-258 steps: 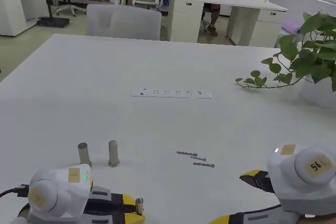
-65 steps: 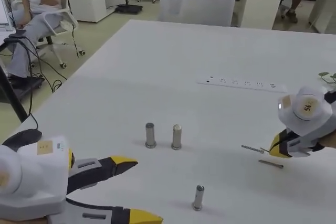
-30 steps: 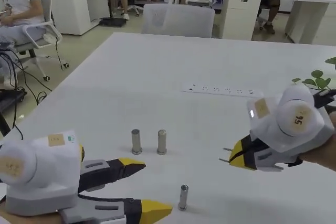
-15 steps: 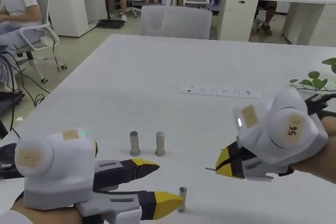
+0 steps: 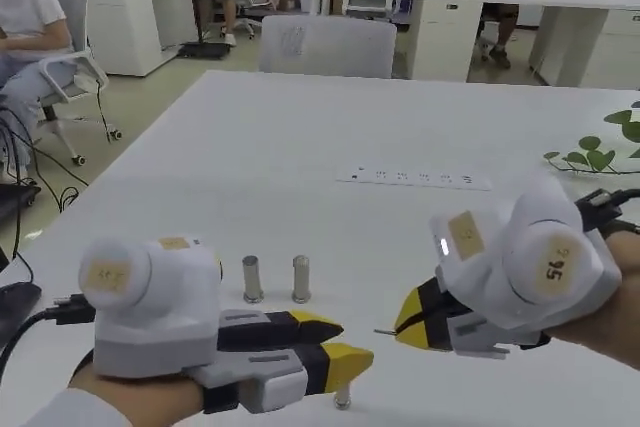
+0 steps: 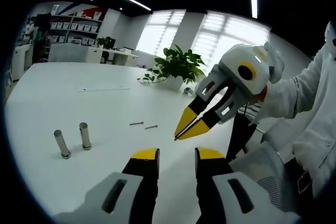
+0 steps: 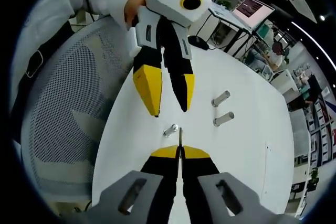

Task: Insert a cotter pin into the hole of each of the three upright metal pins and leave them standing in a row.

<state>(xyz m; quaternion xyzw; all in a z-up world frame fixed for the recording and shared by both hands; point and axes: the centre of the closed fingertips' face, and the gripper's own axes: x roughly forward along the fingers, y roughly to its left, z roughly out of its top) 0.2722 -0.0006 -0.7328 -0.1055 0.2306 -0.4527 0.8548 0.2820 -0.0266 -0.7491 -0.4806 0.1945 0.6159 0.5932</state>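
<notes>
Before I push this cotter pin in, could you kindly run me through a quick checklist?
1. Cotter pin clamped in right gripper: ok.
2. Left gripper steadying the near metal pin: not ok, its jaws are open and not closed on it.
3. Near metal pin's hole turned toward the cotter pin: cannot tell.
4. Left far pin and right far pin standing: ok.
5. Spare cotter pins lying on the table: ok.
</notes>
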